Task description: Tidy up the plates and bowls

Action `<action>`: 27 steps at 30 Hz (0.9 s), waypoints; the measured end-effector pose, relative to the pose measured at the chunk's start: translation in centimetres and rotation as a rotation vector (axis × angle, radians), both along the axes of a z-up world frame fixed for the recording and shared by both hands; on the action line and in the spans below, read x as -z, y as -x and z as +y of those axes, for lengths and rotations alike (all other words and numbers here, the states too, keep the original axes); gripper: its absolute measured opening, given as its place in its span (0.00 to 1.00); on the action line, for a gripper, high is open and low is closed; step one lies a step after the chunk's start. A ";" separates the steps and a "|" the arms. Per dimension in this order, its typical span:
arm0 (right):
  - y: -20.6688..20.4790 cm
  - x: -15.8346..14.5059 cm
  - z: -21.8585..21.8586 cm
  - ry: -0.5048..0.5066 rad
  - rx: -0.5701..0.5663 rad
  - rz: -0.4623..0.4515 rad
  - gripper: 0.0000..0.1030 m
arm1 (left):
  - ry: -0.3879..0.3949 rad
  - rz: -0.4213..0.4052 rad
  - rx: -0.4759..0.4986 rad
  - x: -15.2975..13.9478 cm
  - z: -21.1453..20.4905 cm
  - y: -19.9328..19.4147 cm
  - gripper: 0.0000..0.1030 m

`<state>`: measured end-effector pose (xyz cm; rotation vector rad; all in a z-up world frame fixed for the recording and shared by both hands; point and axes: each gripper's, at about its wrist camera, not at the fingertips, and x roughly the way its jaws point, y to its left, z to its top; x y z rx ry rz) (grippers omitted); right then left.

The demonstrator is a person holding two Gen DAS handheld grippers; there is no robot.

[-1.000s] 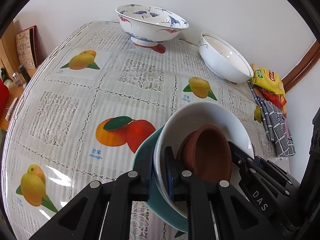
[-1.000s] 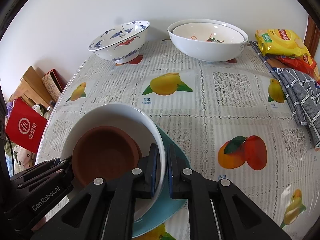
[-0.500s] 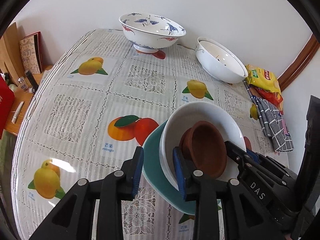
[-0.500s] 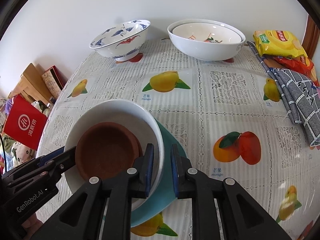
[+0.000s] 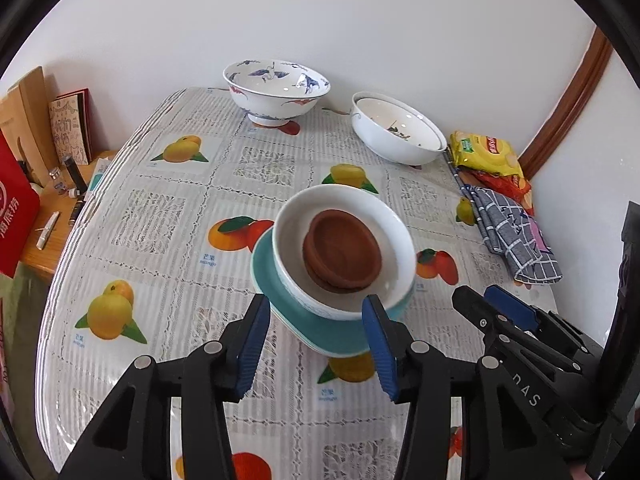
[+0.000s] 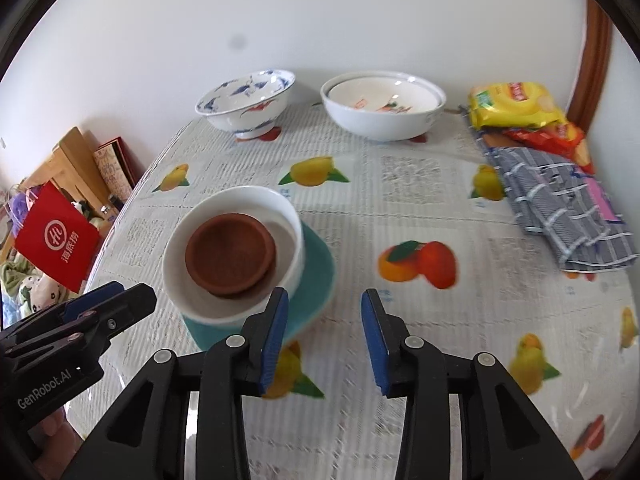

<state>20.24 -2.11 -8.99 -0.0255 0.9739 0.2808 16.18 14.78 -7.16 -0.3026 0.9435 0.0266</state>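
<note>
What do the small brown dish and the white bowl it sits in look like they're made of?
Small brown dish: probably unglazed terracotta, with a matte reddish-brown surface and no shine. White bowl: likely glazed ceramic or porcelain, smooth and glossy.

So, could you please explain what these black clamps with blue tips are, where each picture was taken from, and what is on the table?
They are two hand-held grippers, one in each of a person's hands, each carrying a wide-angle camera that looks along its fingers. One picture is from the left gripper, the other from the right gripper. Both are opening and hold nothing. On the tablecloth stands a stack: a teal plate, a white bowl on it, and a brown dish inside. Near the wall are a blue-patterned bowl and nested white bowls. At the right lie snack packets and a checked cloth.
</note>
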 end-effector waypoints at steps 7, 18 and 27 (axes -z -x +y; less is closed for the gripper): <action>4.9 -2.9 -5.4 0.044 0.106 -0.090 0.59 | -0.050 -0.092 0.038 -2.4 -4.7 4.6 0.63; 12.1 -4.7 -13.3 0.009 0.211 -0.096 0.59 | -0.102 -0.186 0.053 -5.2 -10.9 11.4 0.76; 17.3 -7.5 -16.3 0.024 0.242 -0.194 0.91 | -0.176 -0.224 0.056 -6.9 -13.9 14.8 0.87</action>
